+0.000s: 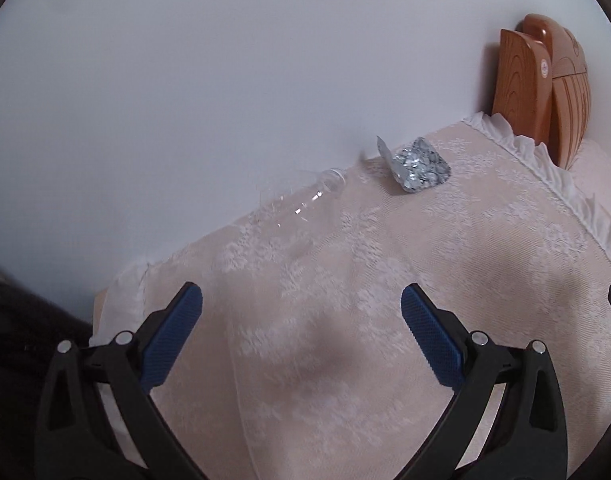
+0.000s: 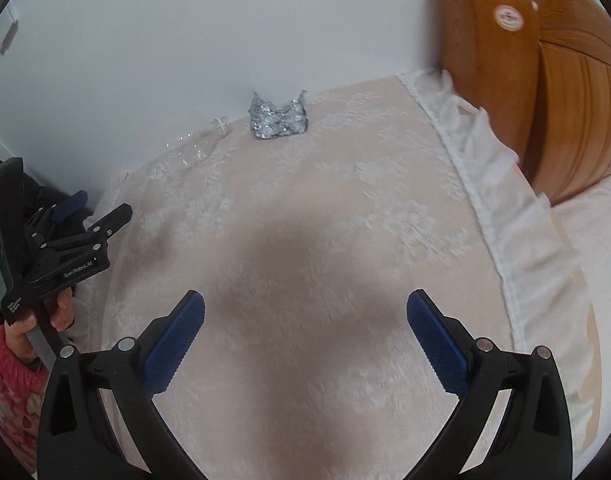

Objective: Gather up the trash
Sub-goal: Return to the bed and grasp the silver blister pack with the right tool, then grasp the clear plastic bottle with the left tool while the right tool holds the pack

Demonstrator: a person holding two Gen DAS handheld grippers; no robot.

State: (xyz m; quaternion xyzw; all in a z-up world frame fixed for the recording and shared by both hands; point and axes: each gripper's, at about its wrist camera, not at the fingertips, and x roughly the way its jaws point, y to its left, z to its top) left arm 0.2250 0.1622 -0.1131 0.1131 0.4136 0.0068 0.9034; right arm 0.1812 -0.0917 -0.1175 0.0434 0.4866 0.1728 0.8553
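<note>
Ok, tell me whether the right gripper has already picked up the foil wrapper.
No, the right gripper stands open with nothing between its fingers, and the foil wrapper lies far off on the bedspread by the wall.

On the bed (image 2: 325, 240) lie two pieces of trash: one clear bottle (image 2: 201, 142) and one foil wrapper (image 2: 279, 120), both at the far edge by the wall. One headboard (image 2: 545, 80) stands at the right. Two tools (image 2: 305, 334) (image 1: 301, 324) show.

Left gripper (image 1: 301, 300) and right gripper (image 2: 305, 304) both tilted downward, jaws spread wide and empty, left hand (image 2: 37, 320) in pink sleeve gripping its handle.
</note>
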